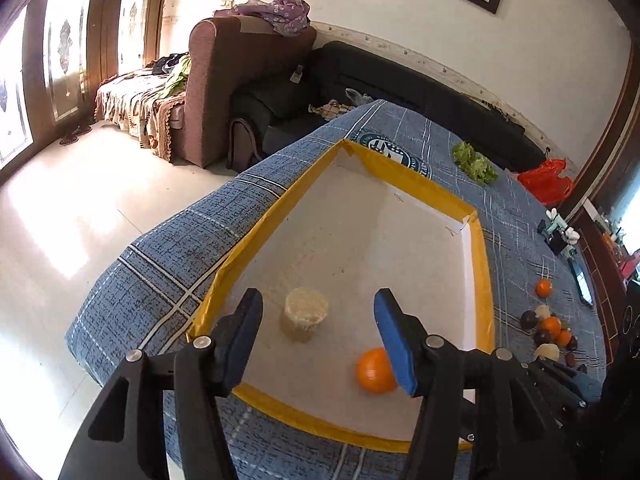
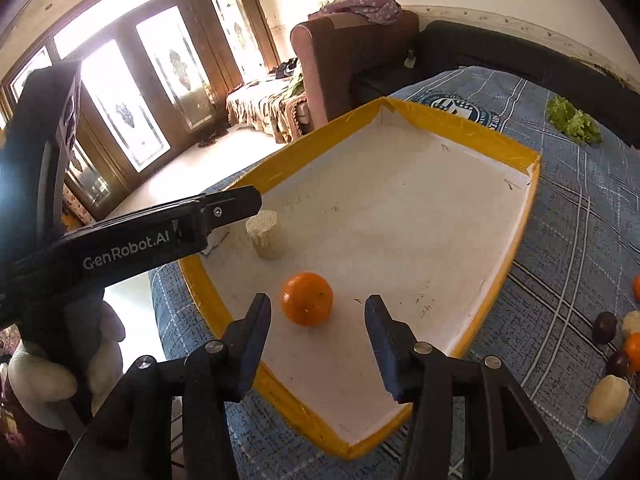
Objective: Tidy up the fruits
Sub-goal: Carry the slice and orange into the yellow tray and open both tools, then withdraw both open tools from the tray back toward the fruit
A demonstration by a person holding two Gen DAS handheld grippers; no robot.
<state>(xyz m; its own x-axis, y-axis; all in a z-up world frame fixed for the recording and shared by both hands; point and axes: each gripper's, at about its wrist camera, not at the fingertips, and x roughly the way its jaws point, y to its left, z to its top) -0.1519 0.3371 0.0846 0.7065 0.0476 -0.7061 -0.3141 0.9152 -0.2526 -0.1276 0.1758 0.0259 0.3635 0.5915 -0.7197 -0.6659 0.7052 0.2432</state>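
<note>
A white tray with a yellow rim (image 1: 452, 194) (image 2: 460, 120) lies on the blue checked tablecloth. In it sit an orange (image 1: 374, 372) (image 2: 307, 299) and a pale cylindrical bundle (image 1: 306, 314) (image 2: 266, 234). My left gripper (image 1: 318, 340) is open and empty above the tray, the orange beside its right finger. It also shows in the right wrist view (image 2: 224, 212), reaching in from the left. My right gripper (image 2: 318, 344) is open and empty over the tray's near edge, just short of the orange. A pile of oranges, dark plums and pale fruits (image 1: 550, 330) (image 2: 618, 356) lies right of the tray.
A lettuce leaf (image 1: 476, 162) (image 2: 574, 120) lies on the cloth at the far right. A red bag (image 1: 548, 182) sits past the table's far edge. A brown sofa (image 1: 236, 76) and a black sofa (image 1: 400, 84) stand behind the table.
</note>
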